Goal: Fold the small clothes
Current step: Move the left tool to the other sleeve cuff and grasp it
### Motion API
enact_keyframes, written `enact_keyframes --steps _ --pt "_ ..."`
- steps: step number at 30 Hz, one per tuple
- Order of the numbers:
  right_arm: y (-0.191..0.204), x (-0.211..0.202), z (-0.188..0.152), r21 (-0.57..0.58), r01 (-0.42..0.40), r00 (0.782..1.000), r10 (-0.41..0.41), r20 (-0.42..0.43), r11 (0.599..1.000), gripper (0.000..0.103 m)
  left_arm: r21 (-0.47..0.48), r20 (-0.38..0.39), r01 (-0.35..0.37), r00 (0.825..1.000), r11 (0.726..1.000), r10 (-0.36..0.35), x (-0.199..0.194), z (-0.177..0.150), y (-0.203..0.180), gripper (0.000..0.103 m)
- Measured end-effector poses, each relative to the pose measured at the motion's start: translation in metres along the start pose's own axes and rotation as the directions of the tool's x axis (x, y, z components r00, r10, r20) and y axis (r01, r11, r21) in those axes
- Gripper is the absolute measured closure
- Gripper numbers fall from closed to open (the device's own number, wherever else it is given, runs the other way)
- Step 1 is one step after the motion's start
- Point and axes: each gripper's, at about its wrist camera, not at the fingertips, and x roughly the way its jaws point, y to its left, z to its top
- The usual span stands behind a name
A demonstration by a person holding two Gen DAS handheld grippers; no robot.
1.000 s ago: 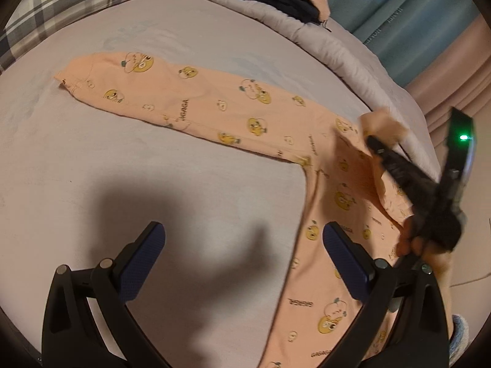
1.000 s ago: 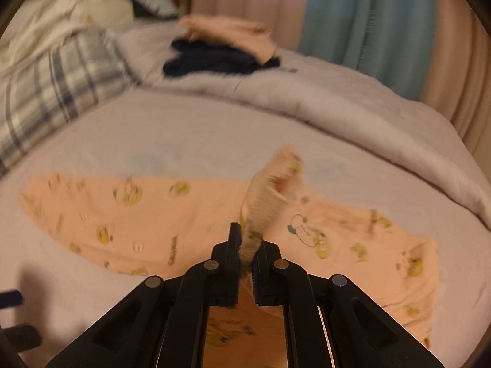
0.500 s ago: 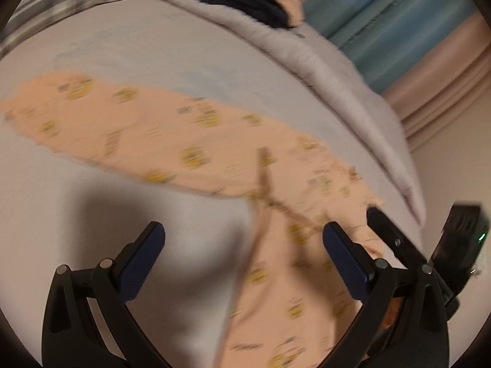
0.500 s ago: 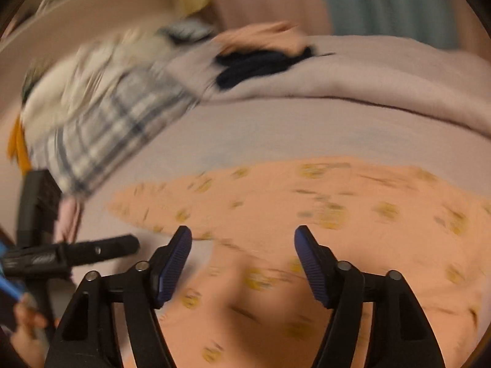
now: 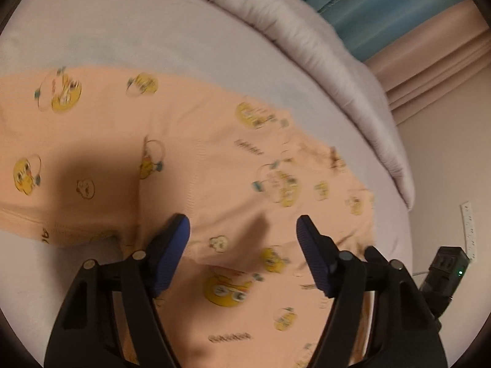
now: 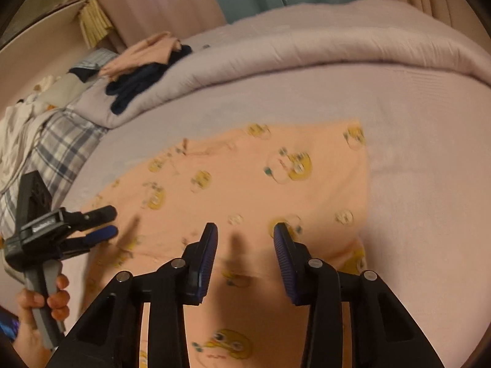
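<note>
Small peach trousers (image 5: 214,168) with yellow duck prints lie spread flat on the bed; they also show in the right wrist view (image 6: 260,184). My left gripper (image 5: 242,239) is open and empty, low over the waist part. It shows at the left of the right wrist view (image 6: 104,224), held in a hand. My right gripper (image 6: 245,236) is open and empty, just above the cloth. Its black body shows at the right edge of the left wrist view (image 5: 442,270).
A rolled grey duvet (image 6: 307,55) runs along the far side of the grey sheet (image 6: 429,168). Dark blue and peach clothes (image 6: 144,67) are piled on it. A plaid pillow (image 6: 55,147) lies far left. Curtains (image 5: 383,15) and a wall stand beyond.
My right gripper has let go of the trouser edge it held up and is now open. The cloth has dropped flat. Both grippers have moved down close over the trousers.
</note>
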Motion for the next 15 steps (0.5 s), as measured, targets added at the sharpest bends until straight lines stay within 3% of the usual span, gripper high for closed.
enact_keyframes --steps 3,5,9,13,15 --pt "-0.009 0.012 -0.004 0.031 0.027 0.998 -0.025 -0.061 0.999 0.062 0.013 0.013 0.007 1.000 1.000 -0.007 -0.005 0.001 0.007 0.036" --pt "-0.008 0.010 -0.006 0.034 0.023 0.999 -0.022 -0.045 0.999 0.062 0.011 0.012 0.029 1.000 1.000 -0.029 -0.016 0.002 0.011 0.035" --pt "0.007 -0.007 -0.005 0.005 -0.007 1.000 0.007 -0.015 1.000 0.062 -0.023 0.094 0.028 0.995 0.999 -0.026 -0.057 -0.001 0.034 0.022" --pt "0.019 -0.020 -0.006 -0.048 -0.014 1.000 0.015 0.021 0.999 0.058 -0.173 0.176 0.039 0.984 0.984 -0.008 -0.104 -0.004 0.094 0.021" --pt "0.025 -0.026 -0.009 -0.062 -0.038 0.999 0.040 0.033 0.997 0.052 -0.272 0.220 0.048 0.975 0.961 0.013 -0.129 -0.006 0.133 0.021"
